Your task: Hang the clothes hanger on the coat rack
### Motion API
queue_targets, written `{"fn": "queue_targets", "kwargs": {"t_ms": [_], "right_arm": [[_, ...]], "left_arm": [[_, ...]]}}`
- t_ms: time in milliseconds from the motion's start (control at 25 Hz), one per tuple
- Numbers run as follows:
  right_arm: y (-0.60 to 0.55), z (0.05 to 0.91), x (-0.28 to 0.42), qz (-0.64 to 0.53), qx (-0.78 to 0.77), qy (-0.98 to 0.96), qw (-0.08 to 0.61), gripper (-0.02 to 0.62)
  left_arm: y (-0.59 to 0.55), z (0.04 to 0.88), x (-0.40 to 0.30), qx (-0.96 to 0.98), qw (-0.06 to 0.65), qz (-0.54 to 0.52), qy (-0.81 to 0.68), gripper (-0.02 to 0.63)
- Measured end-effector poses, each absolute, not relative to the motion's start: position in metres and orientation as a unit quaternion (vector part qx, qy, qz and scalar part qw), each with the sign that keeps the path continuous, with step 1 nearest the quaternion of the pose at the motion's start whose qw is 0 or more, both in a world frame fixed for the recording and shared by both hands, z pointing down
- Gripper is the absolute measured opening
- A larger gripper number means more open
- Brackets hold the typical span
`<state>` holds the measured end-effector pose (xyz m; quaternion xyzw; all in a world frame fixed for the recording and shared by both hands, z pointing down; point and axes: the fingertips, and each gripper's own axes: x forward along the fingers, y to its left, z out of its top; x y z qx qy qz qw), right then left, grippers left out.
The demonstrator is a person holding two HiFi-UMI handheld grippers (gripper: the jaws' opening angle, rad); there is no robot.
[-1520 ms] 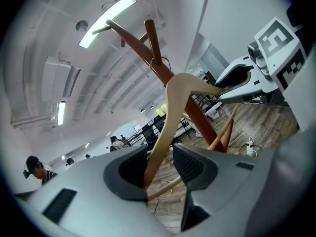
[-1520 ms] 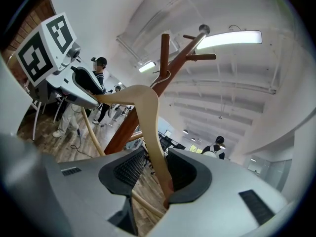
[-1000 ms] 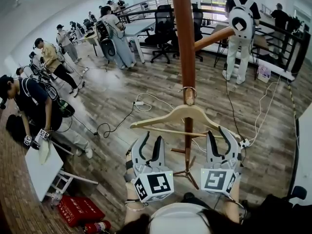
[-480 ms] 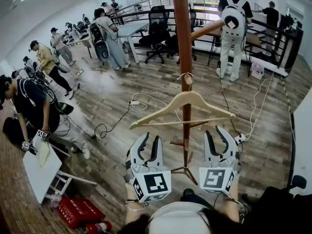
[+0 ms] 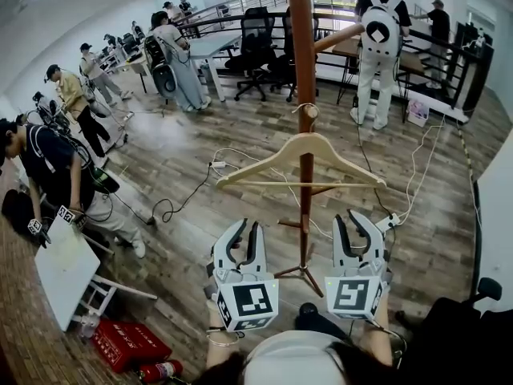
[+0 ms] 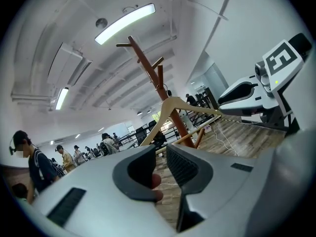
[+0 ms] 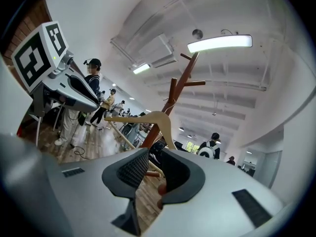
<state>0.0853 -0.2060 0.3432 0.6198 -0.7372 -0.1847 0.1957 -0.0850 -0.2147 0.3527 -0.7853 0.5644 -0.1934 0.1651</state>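
A pale wooden clothes hanger hangs by its metal hook on a peg of the brown coat rack, free of both grippers. My left gripper and right gripper sit below it and nearer to me, one on each side of the pole. Both pairs of jaws are closing, a gap still shows, and nothing is between them. The left gripper view shows the hanger and rack beyond its jaws, with the right gripper alongside. The right gripper view shows the hanger and rack ahead.
The rack's legs spread on the wooden floor just in front of me. White cables trail across the floor. A white table and red box lie at lower left. Several people stand around the room's far side, near desks and chairs.
Both grippers have drawn back from the hanger toward me and their jaws have narrowed. The hanger, tilted before, now hangs level on the rack.
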Motion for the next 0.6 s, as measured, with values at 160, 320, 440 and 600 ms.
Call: {"fn": "queue_targets", "kwargs": {"t_ms": [160,320,440,600], "right_arm": [[-0.193,0.344,0.082,-0.182,0.622,-0.740,0.177,0.083],[-0.176,0.346,0.076,-0.159,0.625,-0.746,0.164,0.066],[-0.163,0.348,0.074,-0.146,0.624,-0.750,0.162,0.060],[-0.146,0.347,0.073,-0.137,0.626,-0.756,0.135,0.054]], "left_arm": [[-0.203,0.355,-0.085,-0.794,0.154,-0.180,0.560,0.060],[-0.188,0.355,-0.086,-0.804,0.145,-0.164,0.552,0.040],[-0.176,0.355,-0.087,-0.810,0.136,-0.154,0.549,0.029],[-0.158,0.358,-0.087,-0.818,0.123,-0.145,0.543,0.018]]}}
